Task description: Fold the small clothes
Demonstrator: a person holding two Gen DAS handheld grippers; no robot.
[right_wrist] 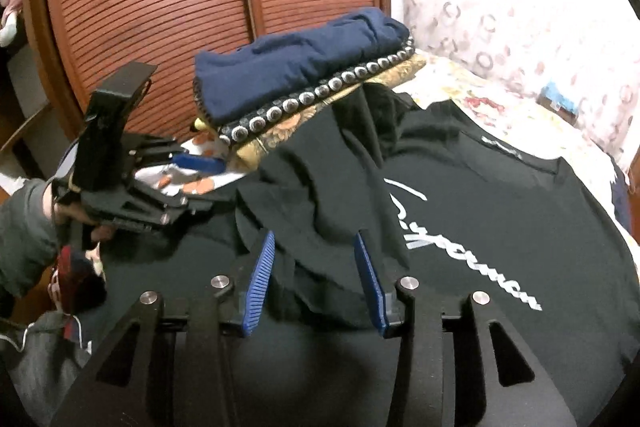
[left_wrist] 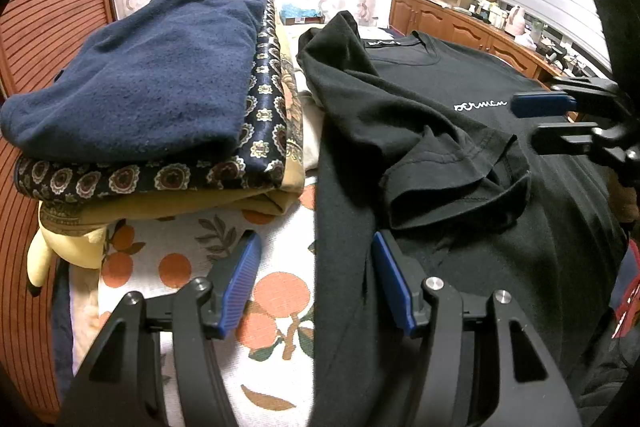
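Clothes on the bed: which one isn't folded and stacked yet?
The black T-shirt with white lettering, spread flat with one sleeve folded in; the navy garment tops the folded pile.

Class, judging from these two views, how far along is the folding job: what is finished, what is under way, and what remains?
Done: a stack of folded clothes, navy blue fleece garment on top, sits on the orange-print bedspread. In hand: the black printed T-shirt lies spread, one sleeve flipped inward; neither the left hand-held gripper nor the right hand-held gripper grips it. Left: the remaining folds and stacking.
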